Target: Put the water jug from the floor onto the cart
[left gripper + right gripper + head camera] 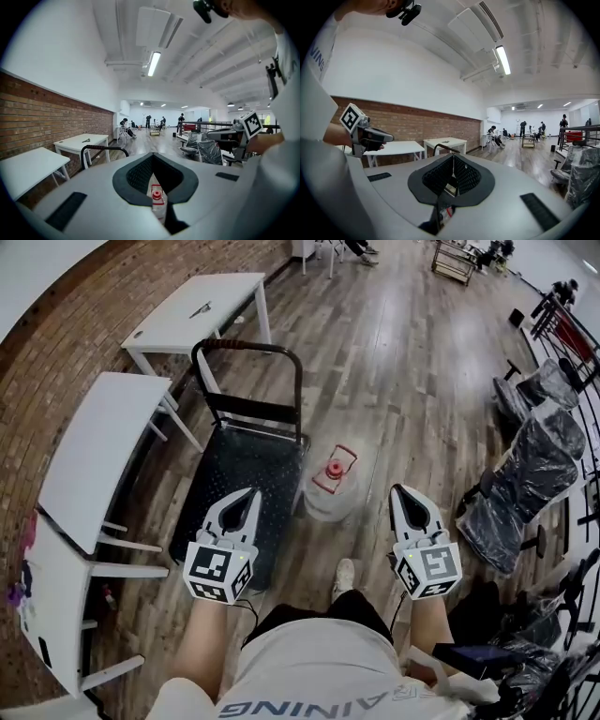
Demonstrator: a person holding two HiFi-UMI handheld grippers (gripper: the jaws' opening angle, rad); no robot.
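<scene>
The clear water jug (330,491) with a red cap and red handle stands upright on the wood floor, just right of the black platform cart (234,486). The cart's black push handle (248,351) rises at its far end. My left gripper (247,495) hovers over the near part of the cart deck, shut and empty. My right gripper (401,491) is right of the jug, also shut and empty. Neither touches the jug. In the left gripper view the jug's red cap (156,193) shows low through the gap under the left gripper (152,160). The right gripper (453,157) points toward the cart handle (444,148).
Two white tables (192,310) (98,451) stand along the brick wall left of the cart. Plastic-wrapped office chairs (525,486) crowd the right side. My shoe (344,576) is on the floor just behind the jug. People stand far off down the hall.
</scene>
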